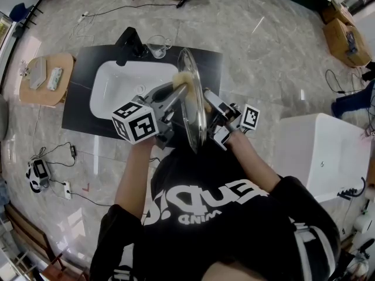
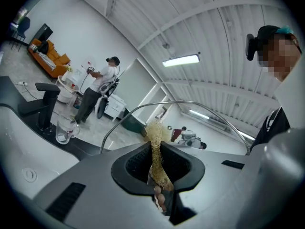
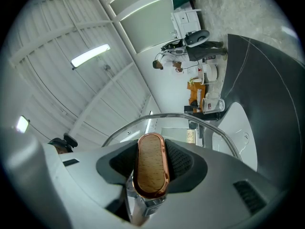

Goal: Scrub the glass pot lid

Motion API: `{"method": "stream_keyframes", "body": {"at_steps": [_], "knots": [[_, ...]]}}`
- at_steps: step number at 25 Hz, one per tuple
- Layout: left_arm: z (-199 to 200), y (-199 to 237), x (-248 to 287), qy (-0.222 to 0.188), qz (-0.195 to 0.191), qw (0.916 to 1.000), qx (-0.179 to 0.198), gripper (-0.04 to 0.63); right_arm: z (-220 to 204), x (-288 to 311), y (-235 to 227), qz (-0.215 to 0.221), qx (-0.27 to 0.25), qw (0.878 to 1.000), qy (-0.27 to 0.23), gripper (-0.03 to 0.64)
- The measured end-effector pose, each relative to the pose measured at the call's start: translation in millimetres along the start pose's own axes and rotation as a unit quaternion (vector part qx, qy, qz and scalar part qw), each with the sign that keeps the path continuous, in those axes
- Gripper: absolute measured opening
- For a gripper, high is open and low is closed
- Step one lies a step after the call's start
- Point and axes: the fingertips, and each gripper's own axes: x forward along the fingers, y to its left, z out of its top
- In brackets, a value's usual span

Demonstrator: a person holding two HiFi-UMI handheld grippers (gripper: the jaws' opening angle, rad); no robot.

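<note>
The lid [image 1: 193, 101] stands on edge in the air above the sink [image 1: 117, 86], over the rim of the sink nearest the person's right side. A gripper is on each face of the lid.

The left gripper [image 2: 156, 152] is on the sink side of the lid. Its fingers [image 2: 136, 168] are drawn in narrow and pinch a tuft of pale yellow scrubber [image 2: 155, 140] between the pads. The scrubber stands up out of the grip, and its frayed end appears to meet the glass near the upper part of the lid. The lid's metal rim arcs across just beyond it.

The right gripper [image 3: 151, 168] is on the side of the lid facing away from the sink. Its fingers are fairly wide apart but not free. They clamp the lid's knob [image 3: 152, 165], an oval of light wood in a copper-coloured band, with a dark pad pressed to each long side. By this knob the lid is held upright, and the sink shows through the glass past it.

On the dark worktop [image 1: 79, 113] that surrounds the sink, a black tap [image 1: 128, 43] stands at the far rim of the sink. A clear mug [image 1: 157, 47] is just beside it, well apart from the lid.
</note>
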Motion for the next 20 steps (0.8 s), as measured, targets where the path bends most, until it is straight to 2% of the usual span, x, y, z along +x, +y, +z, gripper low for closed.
{"method": "stream_keyframes", "body": {"at_steps": [4, 11, 20], "knots": [[-8, 14, -1, 0.003, 0.014, 0.9998, -0.014, 0.051, -4, 3, 2, 0.004, 0.000, 1.000, 0.006, 0.172], [-25, 29, -3, -0.004, 0.020, 0.9976, -0.067, 0.051, -6, 6, 6, 0.004, -0.003, 1.000, 0.016, 0.172], [-65, 51, -5, 0.043, 0.051, 0.9952, -0.072, 0.051, -2, 11, 12, 0.014, 0.001, 1.000, 0.013, 0.172]]}}
